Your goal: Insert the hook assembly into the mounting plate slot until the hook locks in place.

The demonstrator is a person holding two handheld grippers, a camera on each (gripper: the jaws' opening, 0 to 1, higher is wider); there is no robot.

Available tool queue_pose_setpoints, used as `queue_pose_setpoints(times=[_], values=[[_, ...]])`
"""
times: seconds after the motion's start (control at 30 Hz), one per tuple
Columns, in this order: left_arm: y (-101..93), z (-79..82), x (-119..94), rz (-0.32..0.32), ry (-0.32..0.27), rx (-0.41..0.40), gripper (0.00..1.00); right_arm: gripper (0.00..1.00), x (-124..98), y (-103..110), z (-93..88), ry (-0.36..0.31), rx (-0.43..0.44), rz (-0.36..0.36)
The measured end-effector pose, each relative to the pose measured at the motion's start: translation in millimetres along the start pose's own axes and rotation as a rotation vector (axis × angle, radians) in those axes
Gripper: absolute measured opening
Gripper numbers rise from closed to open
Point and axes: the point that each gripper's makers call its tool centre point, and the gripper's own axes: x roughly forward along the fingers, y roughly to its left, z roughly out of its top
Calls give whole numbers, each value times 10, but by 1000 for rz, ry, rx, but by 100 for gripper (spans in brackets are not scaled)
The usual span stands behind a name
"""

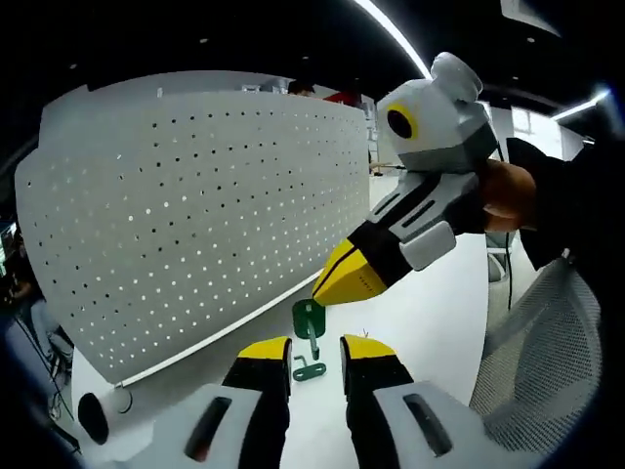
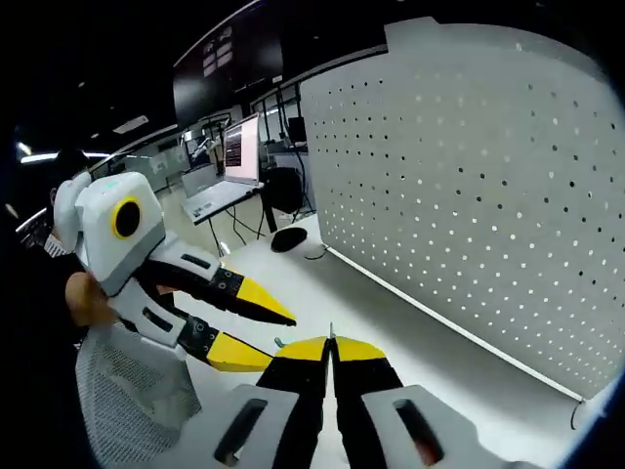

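Green hook [image 1: 309, 337] lies on the white table [image 1: 430, 322] in front of the pegboard [image 1: 195, 205], just past the left gripper [image 1: 314, 350], whose jaws sit apart w/ nothing between. Right gripper [image 2: 332, 349] has its yellow tips pressed together, hanging right above the hook, not clamped on it afaict.

The place looks like an office or a lab used for testing. A white bench [image 2: 410, 332] carries a big white board with many small holes [image 2: 469, 166], standing upright. Behind it there are desks with lit computer screens [image 2: 240, 147], cables and a dark office chair [image 2: 283, 188]. Long strip lamps [image 1: 395, 34] run across a dark ceiling. A mesh chair back [image 1: 547, 362] stands beside the bench.
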Motion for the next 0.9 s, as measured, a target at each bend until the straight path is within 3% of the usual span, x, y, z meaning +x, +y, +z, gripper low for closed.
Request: queue_pose_setpoints(times=[0.47, 0.67, 0.9], values=[[-11, -73, 52, 0, 27, 51, 4, 1, 12, -38, -58, 7, 17, 4], [-39, -70, 39, -9, 31, 29, 2, 1, 24, -41, -93, 9, 24, 7], [-69, -64, 22, -16, 33, -71, 1, 5, 37, -8, -97, -7, -7, 27]])
